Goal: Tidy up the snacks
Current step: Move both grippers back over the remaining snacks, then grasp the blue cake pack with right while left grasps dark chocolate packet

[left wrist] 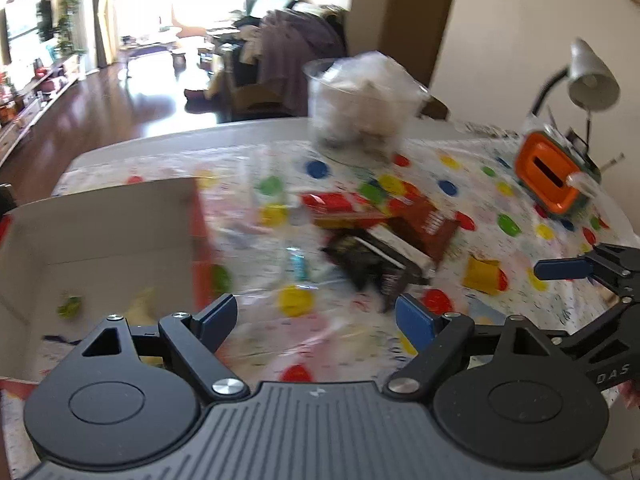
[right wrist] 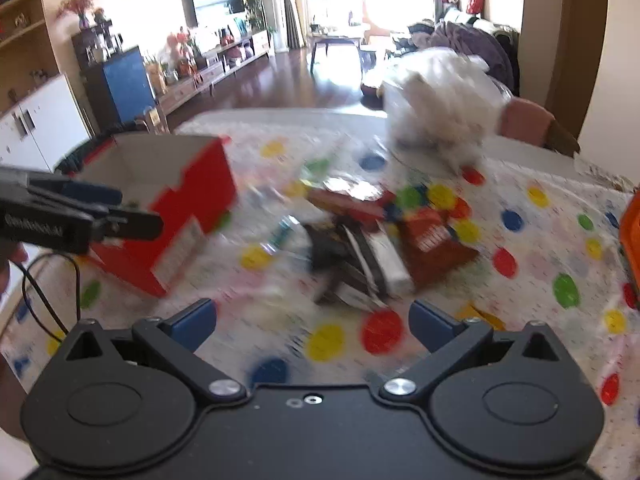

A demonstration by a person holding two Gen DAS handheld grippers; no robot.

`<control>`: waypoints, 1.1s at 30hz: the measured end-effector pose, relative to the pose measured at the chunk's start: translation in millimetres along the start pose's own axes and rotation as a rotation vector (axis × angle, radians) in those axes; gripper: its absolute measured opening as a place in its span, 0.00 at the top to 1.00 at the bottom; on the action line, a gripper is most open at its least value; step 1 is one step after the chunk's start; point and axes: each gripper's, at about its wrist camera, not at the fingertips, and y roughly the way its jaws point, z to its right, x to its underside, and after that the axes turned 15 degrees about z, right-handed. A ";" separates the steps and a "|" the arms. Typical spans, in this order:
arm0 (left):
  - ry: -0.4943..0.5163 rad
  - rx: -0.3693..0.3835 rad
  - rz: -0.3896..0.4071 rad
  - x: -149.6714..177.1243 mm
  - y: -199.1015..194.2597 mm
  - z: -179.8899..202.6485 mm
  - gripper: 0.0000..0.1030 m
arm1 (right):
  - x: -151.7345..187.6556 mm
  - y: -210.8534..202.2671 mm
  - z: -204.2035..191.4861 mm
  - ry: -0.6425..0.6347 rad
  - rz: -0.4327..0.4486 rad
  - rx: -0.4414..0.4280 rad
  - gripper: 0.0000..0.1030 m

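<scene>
- Left gripper (left wrist: 316, 318): I've got the jaws spread wide, nothing in them, hanging over the dotted tablecloth (left wrist: 448, 160) by the box (left wrist: 100, 220).
- Right gripper (right wrist: 314, 326): also wide apart and empty.
- Snack pile (right wrist: 372, 240) sits mid-table, right of the red box, just ahead of both claws; everything's pretty blurry.

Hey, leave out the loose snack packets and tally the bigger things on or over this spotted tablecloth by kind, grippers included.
Red cardboard box: 1
Clear plastic tub: 1
Desk lamp: 1
Orange device: 1
Grippers: 2, the left gripper and the right gripper, both open and empty
Total: 6
The snack packets are too blurred to count.
</scene>
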 end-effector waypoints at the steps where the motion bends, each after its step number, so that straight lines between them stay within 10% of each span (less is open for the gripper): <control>1: 0.008 0.011 -0.007 1.8 5.4 7.6 0.16 | 3.5 -0.5 6.3 -0.006 -0.010 0.001 0.00; 33: 0.074 0.036 -0.282 28.0 178.5 94.6 0.16 | 75.5 65.8 92.2 -0.122 -0.237 -0.132 0.05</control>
